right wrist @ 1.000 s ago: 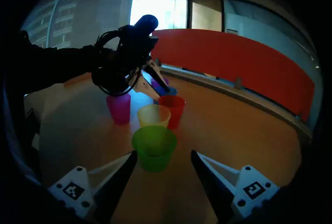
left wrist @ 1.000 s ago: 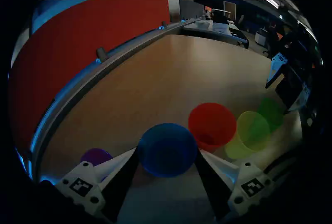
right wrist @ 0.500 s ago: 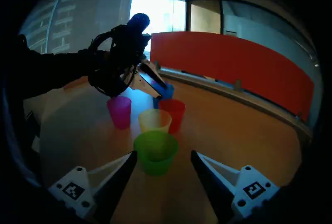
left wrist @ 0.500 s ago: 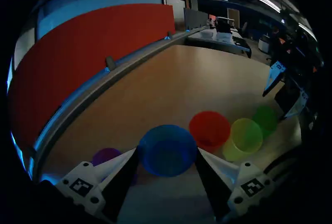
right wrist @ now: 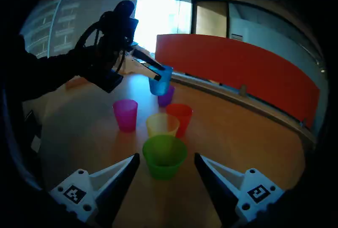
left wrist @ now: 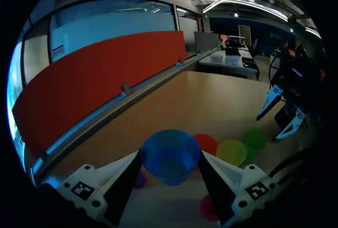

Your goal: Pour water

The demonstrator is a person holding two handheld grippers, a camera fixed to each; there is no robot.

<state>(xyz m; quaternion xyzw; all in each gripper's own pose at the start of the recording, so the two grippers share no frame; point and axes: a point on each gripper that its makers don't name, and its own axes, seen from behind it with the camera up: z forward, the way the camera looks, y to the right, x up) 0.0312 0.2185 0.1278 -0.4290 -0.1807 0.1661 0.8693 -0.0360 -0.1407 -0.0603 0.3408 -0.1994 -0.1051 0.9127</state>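
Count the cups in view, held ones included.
6. Blue cup held above the table in the left gripper. Standing on it: purple cup, pink cup, red cup, yellow cup, green cup nearest. None looks hidden.

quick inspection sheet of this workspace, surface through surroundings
surface: wooden table, no spill seen
job's things: blue cup held above the table; purple cup, pink cup, red cup, yellow cup and green cup upright on it
clutter: nothing seen
grippers: left claw shut on the blue cup; right claw open, green cup just ahead, not touched
cables: black loops by the left gripper's handle
surroundings: red partition along the table's far edge; bright window
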